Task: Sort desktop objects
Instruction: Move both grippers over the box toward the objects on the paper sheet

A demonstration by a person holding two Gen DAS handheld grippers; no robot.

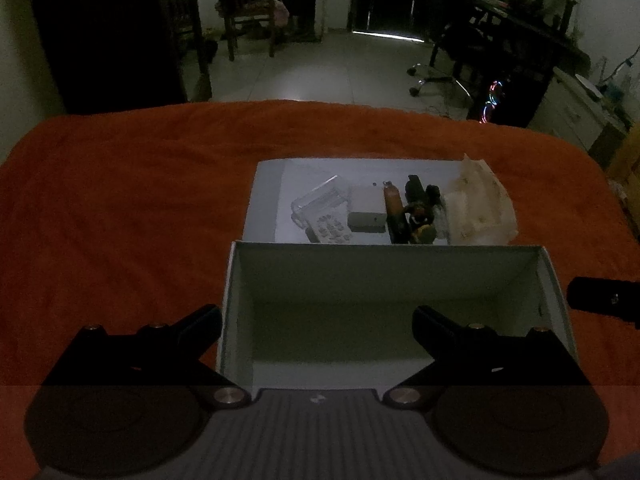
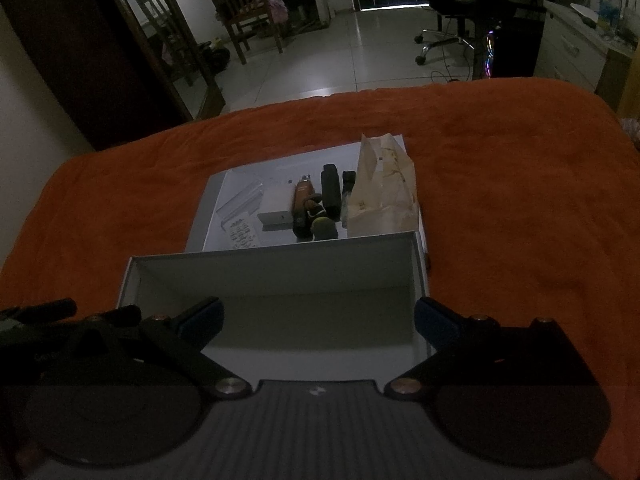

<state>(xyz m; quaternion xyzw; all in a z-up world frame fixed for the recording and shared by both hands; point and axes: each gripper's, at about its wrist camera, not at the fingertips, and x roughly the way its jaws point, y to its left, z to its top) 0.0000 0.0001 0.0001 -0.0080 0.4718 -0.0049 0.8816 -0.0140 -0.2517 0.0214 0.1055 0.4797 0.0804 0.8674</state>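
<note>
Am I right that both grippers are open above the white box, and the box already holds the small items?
Not quite. The white box is empty: both wrist views show the small items on the flat white sheet behind it. The left gripper and right gripper are open.

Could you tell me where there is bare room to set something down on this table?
The white box nearest the grippers looks bare inside. The orange cloth is open left of the box and tray. The tray is crowded from the clear case to the paper bag; only its left strip is free.
</note>
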